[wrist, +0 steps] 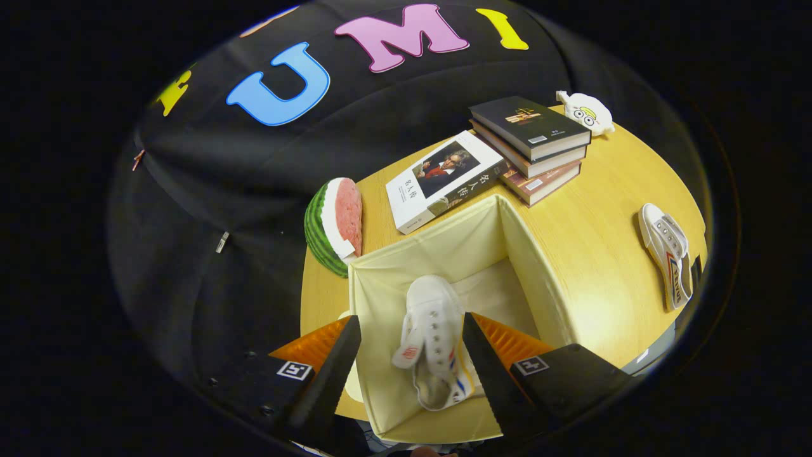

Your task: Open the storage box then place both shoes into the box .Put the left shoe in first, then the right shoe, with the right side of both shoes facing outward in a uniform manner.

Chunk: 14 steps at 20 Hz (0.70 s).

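While the gripper [411,355] hangs over the open storage box [545,285], its fingers stand wide apart, pressing on nothing. Between them, inside the box, lies one white shoe [434,339], long axis running away from the fingers. Beyond the box, well apart on the table [596,241], the second shoe [666,254] lies on its side.

Open claw [411,355] over boxed shoe [433,343]

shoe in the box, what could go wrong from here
The first shoe lies tilted in the open storage box, between the open gripper fingers; it may settle facing the wrong way. The second shoe lies near the table edge; a clumsy grab could knock it off.
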{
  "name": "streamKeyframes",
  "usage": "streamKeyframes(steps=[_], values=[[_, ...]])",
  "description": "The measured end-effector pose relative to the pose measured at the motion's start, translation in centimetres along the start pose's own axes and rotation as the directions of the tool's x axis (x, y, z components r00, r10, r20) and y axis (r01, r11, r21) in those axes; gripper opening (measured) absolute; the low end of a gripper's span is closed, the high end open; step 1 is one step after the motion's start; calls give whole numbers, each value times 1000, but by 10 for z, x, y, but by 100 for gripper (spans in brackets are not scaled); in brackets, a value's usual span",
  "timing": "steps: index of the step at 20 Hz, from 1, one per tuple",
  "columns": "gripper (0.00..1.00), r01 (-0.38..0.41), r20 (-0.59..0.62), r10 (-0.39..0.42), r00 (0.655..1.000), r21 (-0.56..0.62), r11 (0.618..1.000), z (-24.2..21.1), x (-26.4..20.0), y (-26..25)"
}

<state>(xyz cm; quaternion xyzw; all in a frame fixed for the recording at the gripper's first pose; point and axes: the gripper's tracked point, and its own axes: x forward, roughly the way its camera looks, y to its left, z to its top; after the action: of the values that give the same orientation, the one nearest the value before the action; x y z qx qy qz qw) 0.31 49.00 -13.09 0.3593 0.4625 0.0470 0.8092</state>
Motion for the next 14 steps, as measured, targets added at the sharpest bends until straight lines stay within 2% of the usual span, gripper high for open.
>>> streamKeyframes(steps=[5, 8, 10, 14], values=[[98, -7, 108, 12, 994, -47, 999, 45, -51, -29], [98, 7, 222, 10, 975, -78, 997, 83, -93, -61], [98, 47, 290, -14, 957, -107, 993, 102, -117, -91], [99, 194, 392, -106, 914, -190, 962, 137, -156, -173]])
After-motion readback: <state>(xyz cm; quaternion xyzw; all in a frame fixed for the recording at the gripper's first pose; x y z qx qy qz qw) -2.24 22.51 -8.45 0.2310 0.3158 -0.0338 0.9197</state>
